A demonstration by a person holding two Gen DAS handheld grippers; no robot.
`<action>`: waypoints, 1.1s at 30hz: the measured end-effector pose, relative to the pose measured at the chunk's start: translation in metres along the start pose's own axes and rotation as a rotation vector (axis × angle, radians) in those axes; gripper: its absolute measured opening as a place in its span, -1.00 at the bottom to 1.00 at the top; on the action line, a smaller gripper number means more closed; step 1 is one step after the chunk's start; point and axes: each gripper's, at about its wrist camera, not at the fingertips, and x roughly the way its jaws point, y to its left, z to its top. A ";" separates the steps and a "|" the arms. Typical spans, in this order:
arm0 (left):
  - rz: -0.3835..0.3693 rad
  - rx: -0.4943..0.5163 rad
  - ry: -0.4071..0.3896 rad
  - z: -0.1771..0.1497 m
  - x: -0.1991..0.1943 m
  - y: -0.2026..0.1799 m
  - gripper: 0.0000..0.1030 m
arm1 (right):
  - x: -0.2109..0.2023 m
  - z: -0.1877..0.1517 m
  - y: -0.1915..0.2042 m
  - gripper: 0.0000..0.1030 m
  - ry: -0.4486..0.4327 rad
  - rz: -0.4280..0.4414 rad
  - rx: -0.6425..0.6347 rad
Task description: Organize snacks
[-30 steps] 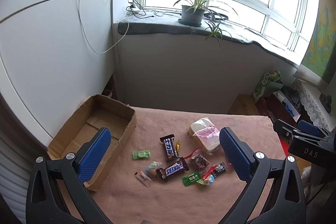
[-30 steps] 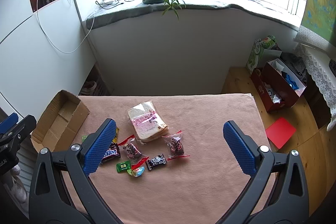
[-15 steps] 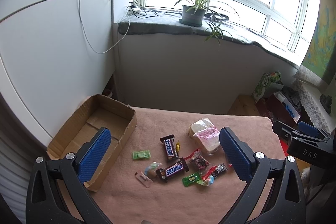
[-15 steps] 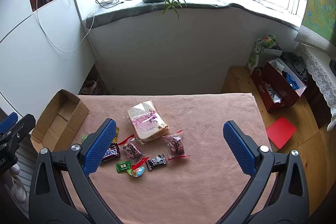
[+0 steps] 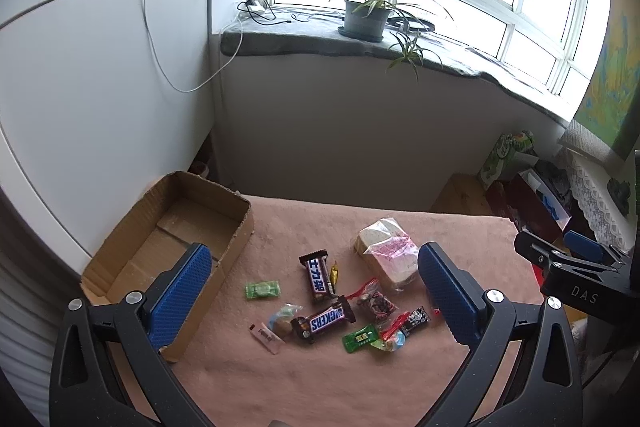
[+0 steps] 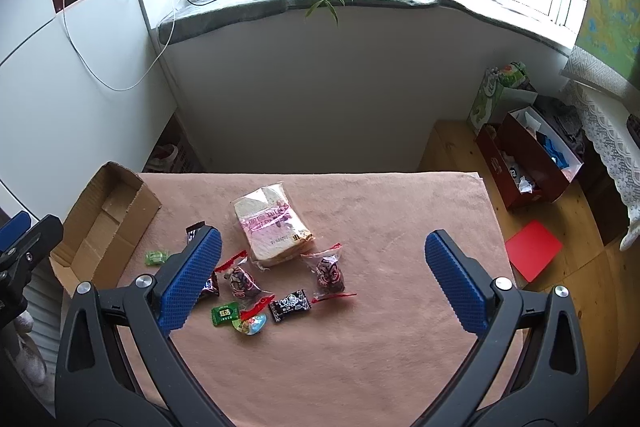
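Nothing has shifted since a second ago: both tools, left tool and right tool, hang released above the counter. Snacks lie scattered mid-cloth; beyond, the cardboard box is unfilled, sorting unstarted.

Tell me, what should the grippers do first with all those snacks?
Probably lower the open left hand-held gripper onto the green candy, the snack lying nearest the empty cardboard box. Every snack is on the cloth and both grippers hold nothing.
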 end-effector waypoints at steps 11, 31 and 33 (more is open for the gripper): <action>-0.018 -0.010 0.062 0.002 0.025 0.000 0.98 | 0.027 0.004 -0.007 1.00 0.042 0.010 -0.004; -0.152 -0.081 0.264 -0.012 0.115 -0.014 0.92 | 0.126 0.023 -0.036 1.00 0.199 0.177 0.032; -0.174 -0.086 0.296 -0.015 0.127 -0.019 0.84 | 0.136 0.024 -0.035 1.00 0.210 0.202 0.022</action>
